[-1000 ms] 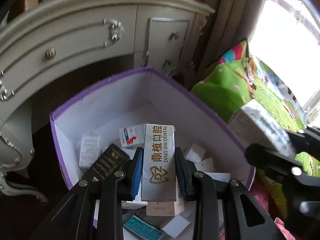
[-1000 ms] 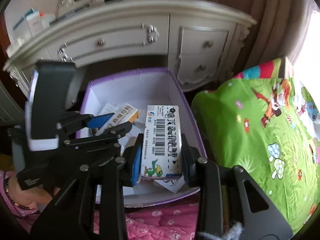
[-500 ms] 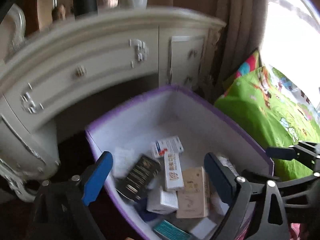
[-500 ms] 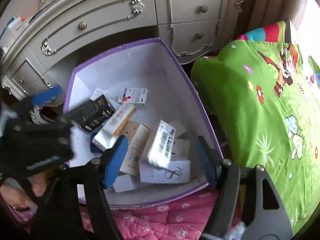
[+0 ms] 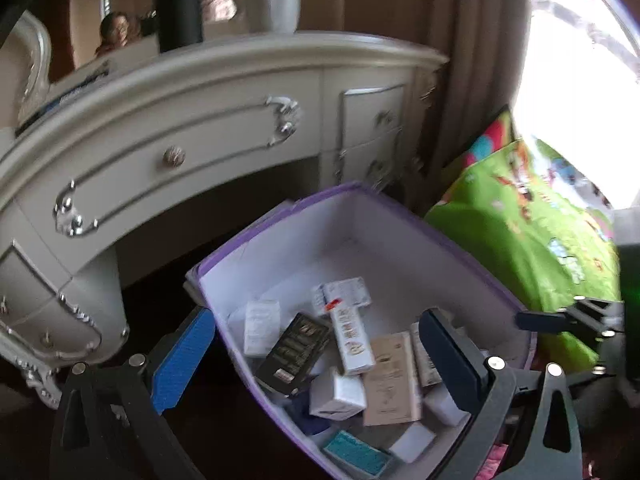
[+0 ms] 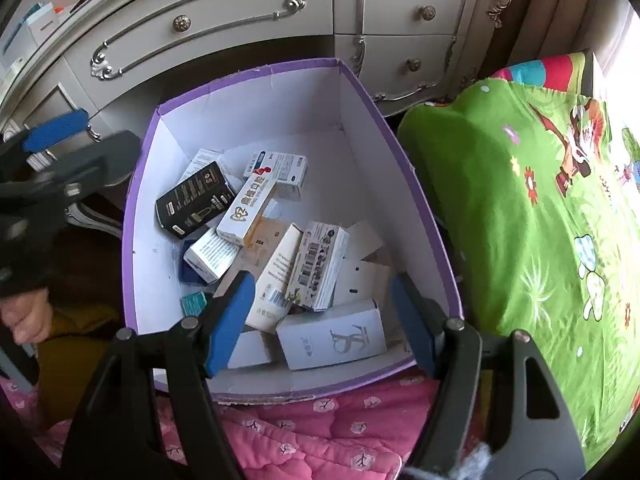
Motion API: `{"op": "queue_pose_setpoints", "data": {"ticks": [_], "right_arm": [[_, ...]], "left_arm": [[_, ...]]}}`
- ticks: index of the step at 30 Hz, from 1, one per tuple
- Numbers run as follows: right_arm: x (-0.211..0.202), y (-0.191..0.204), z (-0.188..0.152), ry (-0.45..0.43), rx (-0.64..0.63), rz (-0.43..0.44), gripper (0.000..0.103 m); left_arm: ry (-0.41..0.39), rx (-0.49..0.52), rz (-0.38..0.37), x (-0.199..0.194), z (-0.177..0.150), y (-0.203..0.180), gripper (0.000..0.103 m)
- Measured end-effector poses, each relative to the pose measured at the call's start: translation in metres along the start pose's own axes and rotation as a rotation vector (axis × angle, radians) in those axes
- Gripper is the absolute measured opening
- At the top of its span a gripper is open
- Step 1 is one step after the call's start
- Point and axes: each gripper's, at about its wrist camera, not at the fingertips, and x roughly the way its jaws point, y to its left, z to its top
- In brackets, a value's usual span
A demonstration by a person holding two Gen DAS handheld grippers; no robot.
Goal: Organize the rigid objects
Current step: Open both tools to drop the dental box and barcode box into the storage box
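2 grippers, both with fingers spread wide and nothing between them: left gripper (image 5: 316,360) and right gripper (image 6: 324,320) hang over the purple-rimmed box (image 6: 400,148). All the cartons sit loose inside it, so the sorting target looks to be this box, and the wide spread fits a drop just made or a reach not yet begun; I can't say which. White dental carton (image 6: 248,210) lies diagonally on the heap, leaning on the black carton (image 6: 194,204) at its left; barcode carton (image 6: 320,266) lies near the right wall, above the white box with the grey logo (image 6: 334,340) at the near wall. Right view alone shows the pink quilt (image 6: 320,432) under the box's near edge and the green blanket (image 6: 520,220) to the right. Left view alone shows the dresser top with a white cup (image 5: 274,8).
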Motion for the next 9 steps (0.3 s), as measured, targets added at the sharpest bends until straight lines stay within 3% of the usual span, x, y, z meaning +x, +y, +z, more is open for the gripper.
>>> {"op": "queue_pose_setpoints", "data": {"ticks": [3,6,9], "right_arm": [[-0.001,-0.001,-0.002,-0.005,0.004,-0.011,0.074],[-0.003,0.001,-0.003,-0.009,-0.012,-0.032,0.074],[-0.003,0.004,-0.004,-0.01,-0.03,-0.039,0.074]], "left_arm": [[0.022,-0.018,0.016,0.01,-0.005,0.005,0.103],[0.053,-0.038,-0.023,0.02,-0.01,0.008,0.103],[0.052,0.015,0.063,0.024,-0.016,0.0,0.103]]}}
